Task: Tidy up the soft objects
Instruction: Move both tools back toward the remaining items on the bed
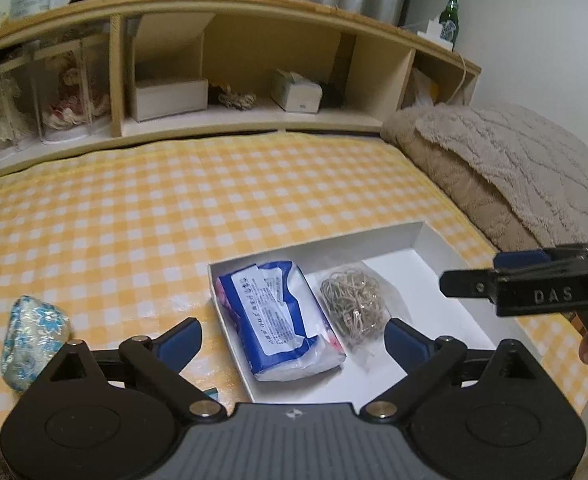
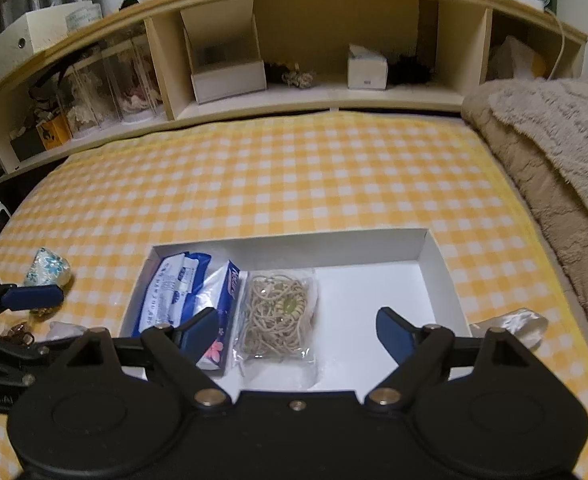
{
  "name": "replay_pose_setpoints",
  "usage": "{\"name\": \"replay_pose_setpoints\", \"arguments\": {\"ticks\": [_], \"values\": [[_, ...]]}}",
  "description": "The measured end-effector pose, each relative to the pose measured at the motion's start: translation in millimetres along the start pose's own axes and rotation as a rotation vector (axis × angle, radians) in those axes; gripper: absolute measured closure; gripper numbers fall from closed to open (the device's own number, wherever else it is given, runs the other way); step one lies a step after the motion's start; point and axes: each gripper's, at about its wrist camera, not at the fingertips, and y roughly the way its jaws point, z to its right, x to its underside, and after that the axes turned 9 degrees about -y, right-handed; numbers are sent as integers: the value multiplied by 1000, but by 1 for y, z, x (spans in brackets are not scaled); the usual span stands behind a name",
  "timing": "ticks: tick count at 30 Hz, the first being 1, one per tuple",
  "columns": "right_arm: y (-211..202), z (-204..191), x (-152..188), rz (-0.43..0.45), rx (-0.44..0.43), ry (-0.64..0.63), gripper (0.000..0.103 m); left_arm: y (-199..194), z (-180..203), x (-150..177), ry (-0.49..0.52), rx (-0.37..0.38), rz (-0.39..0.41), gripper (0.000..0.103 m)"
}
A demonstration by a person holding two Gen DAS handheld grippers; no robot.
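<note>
A white open box [image 1: 434, 236] [image 2: 434, 256] lies on the yellow checked cloth. In it lie a blue and white tissue pack [image 1: 277, 316] [image 2: 185, 292] and a clear bag of rubber bands [image 1: 354, 304] [image 2: 279, 312]. A blue flowered pouch [image 1: 31, 338] [image 2: 47, 268] lies on the cloth left of the box. My left gripper [image 1: 291, 340] is open and empty above the box's near left end. My right gripper [image 2: 298, 332] is open and empty above the box's near edge; it also shows in the left wrist view [image 1: 494, 276]. A white soft item [image 2: 514, 322] lies right of the box.
A wooden headboard shelf [image 1: 253, 120] at the back holds boxes, a tissue box and doll cases. A beige blanket [image 1: 514, 168] [image 2: 554, 140] is piled at the right. Small brown items [image 2: 17, 330] lie by the left gripper in the right wrist view.
</note>
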Motion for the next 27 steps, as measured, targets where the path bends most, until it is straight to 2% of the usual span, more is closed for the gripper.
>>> {"name": "replay_pose_setpoints", "arguments": {"ticks": [5,13,18,27], "values": [[-21,-6,6,28,17,-3,13,-16,-2,1,-16,-11,23,0],[-53,-11,19,62,39,-8,8,-38,-8,6,-46,-46,40,0],[-66,-14,25,77,48,-7,0,-50,-12,11,-64,-76,50,0],[-86,-21,32,148,59,9,0,-73,-18,19,-81,-110,100,0]]}}
